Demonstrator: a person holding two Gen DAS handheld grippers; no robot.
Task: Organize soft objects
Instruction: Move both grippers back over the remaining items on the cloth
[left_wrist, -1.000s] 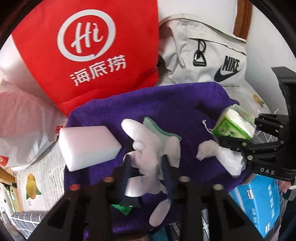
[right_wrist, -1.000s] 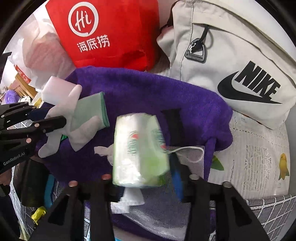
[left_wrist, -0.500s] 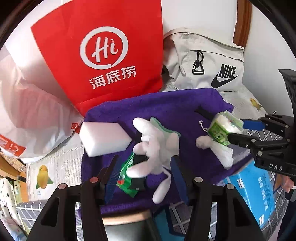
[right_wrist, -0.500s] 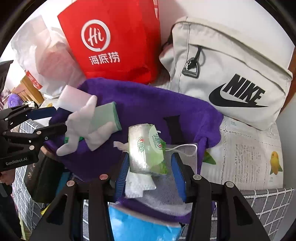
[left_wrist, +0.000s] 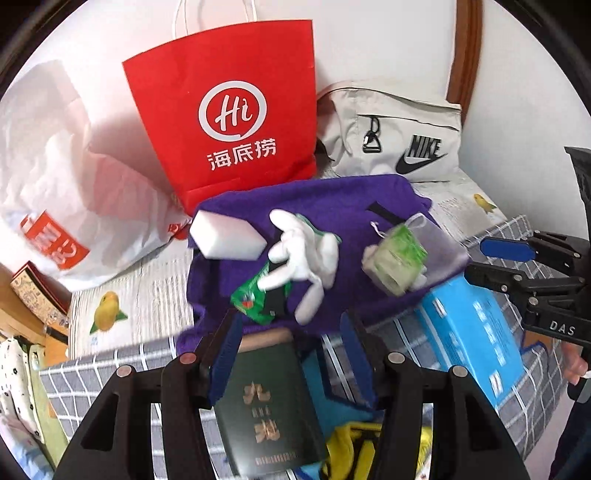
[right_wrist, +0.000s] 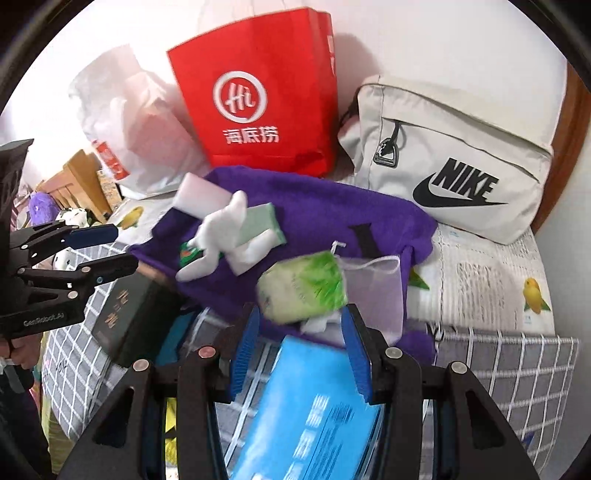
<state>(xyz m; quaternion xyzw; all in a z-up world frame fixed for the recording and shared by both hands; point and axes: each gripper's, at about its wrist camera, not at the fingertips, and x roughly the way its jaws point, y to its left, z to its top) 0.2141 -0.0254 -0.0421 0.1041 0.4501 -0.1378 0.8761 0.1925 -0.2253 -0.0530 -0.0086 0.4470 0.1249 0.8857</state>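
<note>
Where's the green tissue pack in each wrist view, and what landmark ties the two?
Left wrist: tissue pack right of centre, on the purple cloth, right of the white glove.
Right wrist: tissue pack at centre, just beyond the right gripper.
Shared landmark: red Hi bag standing behind the cloth.

I am seeing my left gripper (left_wrist: 291, 347) as black angular framing with blue ribbed pads and round silver screws; my right gripper (right_wrist: 300, 347) is looking identical, "DAS" printed white on its side.
</note>
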